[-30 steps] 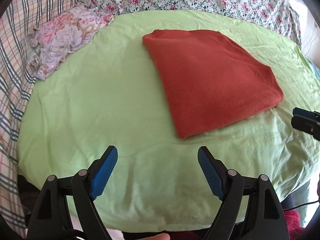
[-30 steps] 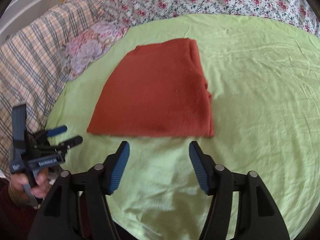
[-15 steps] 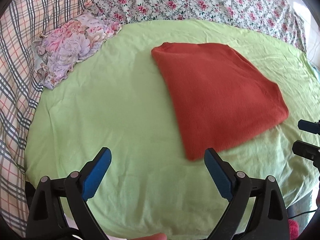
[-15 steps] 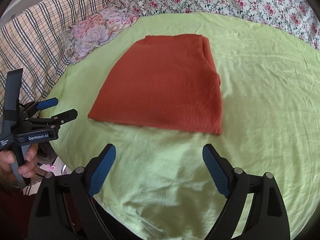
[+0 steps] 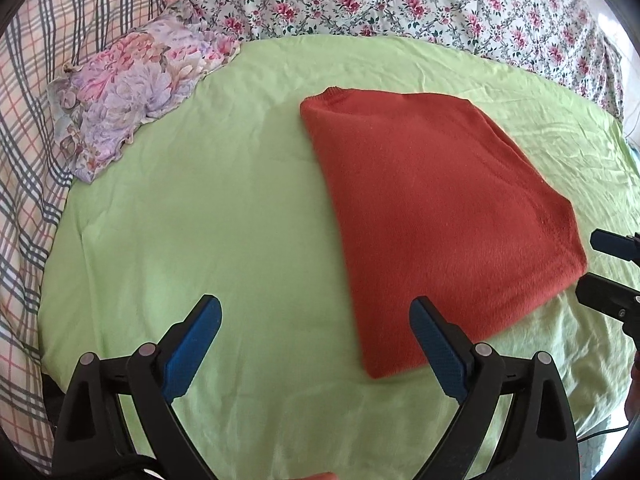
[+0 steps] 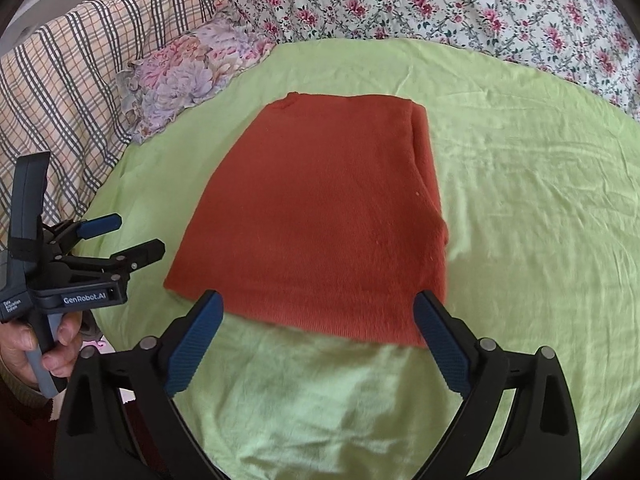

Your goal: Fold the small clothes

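Compared with a second earlier, both my claws had spread way wider and closed in on the sweater. My left claw point(image 5: 314, 330) hung spread wide over the green sheet point(image 5: 200, 220), its right finger just overlapping the near corner of the folded rust sweater point(image 5: 432, 216). My right claw point(image 6: 316, 326) was wide too, straddling the sweater's near edge. The sweater lay flat mid-bed, long axis running away from me, collar end far. Only the right view showed my hand point(image 6: 24, 344) gripping the left claw's handle; the floral cloth point(image 6: 188, 76) sat at the sheet's far-left edge.
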`<action>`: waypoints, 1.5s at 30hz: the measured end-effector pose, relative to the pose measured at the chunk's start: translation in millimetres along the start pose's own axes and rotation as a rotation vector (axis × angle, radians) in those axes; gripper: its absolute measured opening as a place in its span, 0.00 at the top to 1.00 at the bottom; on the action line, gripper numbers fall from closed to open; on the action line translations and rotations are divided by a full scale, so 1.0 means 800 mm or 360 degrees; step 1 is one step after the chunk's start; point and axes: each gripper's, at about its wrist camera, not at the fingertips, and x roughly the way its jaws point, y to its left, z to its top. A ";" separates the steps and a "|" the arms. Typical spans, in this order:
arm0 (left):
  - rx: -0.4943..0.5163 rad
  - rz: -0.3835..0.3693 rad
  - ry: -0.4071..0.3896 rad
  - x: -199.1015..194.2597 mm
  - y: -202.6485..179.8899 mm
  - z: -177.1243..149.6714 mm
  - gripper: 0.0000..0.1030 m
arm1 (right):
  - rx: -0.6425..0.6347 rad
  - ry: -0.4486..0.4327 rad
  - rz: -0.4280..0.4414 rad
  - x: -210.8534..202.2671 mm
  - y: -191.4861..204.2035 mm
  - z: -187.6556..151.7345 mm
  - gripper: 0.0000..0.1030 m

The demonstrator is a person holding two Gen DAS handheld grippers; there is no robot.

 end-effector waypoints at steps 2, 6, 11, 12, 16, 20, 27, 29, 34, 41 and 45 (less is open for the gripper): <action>0.0001 -0.0011 0.0001 0.000 -0.002 0.004 0.07 | -0.0004 0.0007 0.0000 0.004 0.000 0.007 0.07; 0.0009 -0.0044 0.0003 -0.002 -0.008 0.012 0.07 | -0.0004 0.0031 0.0016 0.011 -0.004 0.017 0.06; 0.0036 -0.0076 -0.0005 -0.003 -0.015 0.014 0.07 | 0.0014 0.0050 0.0008 0.019 -0.010 0.022 0.06; 0.0036 -0.0082 -0.0006 -0.003 -0.014 0.015 0.07 | 0.0020 0.0053 0.0009 0.021 -0.012 0.023 0.06; 0.0029 -0.0103 0.0002 -0.001 -0.015 0.018 0.07 | 0.0035 0.0067 0.0013 0.027 -0.018 0.025 0.06; 0.0048 -0.0109 0.0006 0.002 -0.017 0.022 0.07 | 0.0032 0.0079 0.0021 0.032 -0.019 0.028 0.06; 0.0061 -0.0102 0.0019 0.008 -0.020 0.024 0.07 | 0.0033 0.0088 0.0023 0.038 -0.023 0.033 0.06; 0.0061 -0.0099 0.0023 0.010 -0.020 0.024 0.07 | 0.0038 0.0087 0.0024 0.039 -0.024 0.033 0.06; 0.0069 -0.0095 0.0032 0.015 -0.020 0.026 0.07 | 0.0044 0.0089 0.0019 0.041 -0.024 0.035 0.06; 0.0082 -0.0104 0.0032 0.015 -0.021 0.026 0.07 | 0.0042 0.0094 0.0016 0.041 -0.023 0.035 0.06; 0.0087 -0.0101 0.0037 0.015 -0.021 0.025 0.07 | 0.0042 0.0100 0.0011 0.041 -0.021 0.035 0.06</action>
